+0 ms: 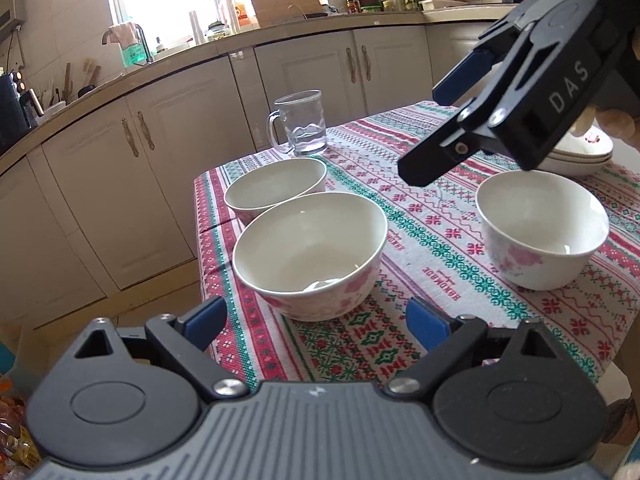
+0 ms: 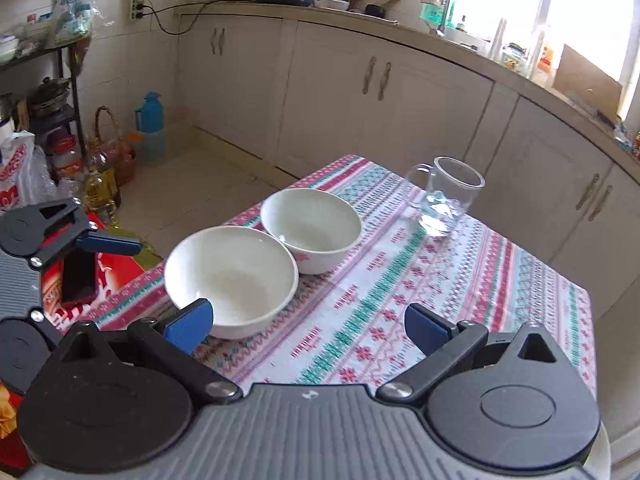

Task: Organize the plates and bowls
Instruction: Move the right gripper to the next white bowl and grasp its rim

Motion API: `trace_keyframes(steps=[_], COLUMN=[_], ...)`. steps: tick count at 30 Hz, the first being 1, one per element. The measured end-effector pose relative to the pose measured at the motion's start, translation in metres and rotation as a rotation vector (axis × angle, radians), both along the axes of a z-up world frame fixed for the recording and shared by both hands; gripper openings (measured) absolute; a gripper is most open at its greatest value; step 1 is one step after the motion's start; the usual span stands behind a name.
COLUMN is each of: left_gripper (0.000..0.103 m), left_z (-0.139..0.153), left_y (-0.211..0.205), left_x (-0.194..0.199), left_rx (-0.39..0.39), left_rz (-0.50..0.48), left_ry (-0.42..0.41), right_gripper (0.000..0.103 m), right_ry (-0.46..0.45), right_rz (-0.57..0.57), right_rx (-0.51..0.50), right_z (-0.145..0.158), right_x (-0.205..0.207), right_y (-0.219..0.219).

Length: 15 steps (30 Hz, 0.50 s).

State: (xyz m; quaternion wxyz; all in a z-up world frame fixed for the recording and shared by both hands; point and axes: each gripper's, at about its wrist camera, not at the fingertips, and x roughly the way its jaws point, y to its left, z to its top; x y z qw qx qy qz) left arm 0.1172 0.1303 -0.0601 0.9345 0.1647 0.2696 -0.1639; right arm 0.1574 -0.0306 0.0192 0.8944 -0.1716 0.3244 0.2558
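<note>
Three white bowls with pink flowers stand on the patterned tablecloth (image 1: 424,240). The nearest bowl (image 1: 310,256) sits just ahead of my left gripper (image 1: 316,324), which is open and empty. A second bowl (image 1: 276,192) touches it from behind, and a third bowl (image 1: 540,228) stands apart on the right. Behind that one, a stack of plates (image 1: 580,158) is partly hidden by my right gripper (image 1: 438,128), which hangs open above the table. In the right wrist view my right gripper (image 2: 308,328) holds nothing, and the two touching bowls (image 2: 232,280) (image 2: 312,232) lie ahead on its left.
A glass mug (image 1: 302,124) (image 2: 444,200) with a little water stands near the table's far edge. Beige cabinets (image 2: 360,92) run behind the table. Bottles, a basket and a blue flask (image 2: 149,128) crowd the floor on the left. One blue pad (image 2: 112,243) of the left gripper shows at the left edge.
</note>
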Motion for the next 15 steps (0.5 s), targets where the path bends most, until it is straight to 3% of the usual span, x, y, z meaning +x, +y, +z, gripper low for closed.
trace_keyframes(steps=[15], left_gripper=[0.096], left_z=[-0.010], left_y=[0.009], left_x=[0.032], left_rx=[-0.073], left_rz=[-0.049], left_ry=[0.036], right_gripper=[0.099], right_ry=[0.134], right_rz=[0.104], right_rx=[0.032], right_z=[-0.024], right_x=[0.050], right_y=[0.038])
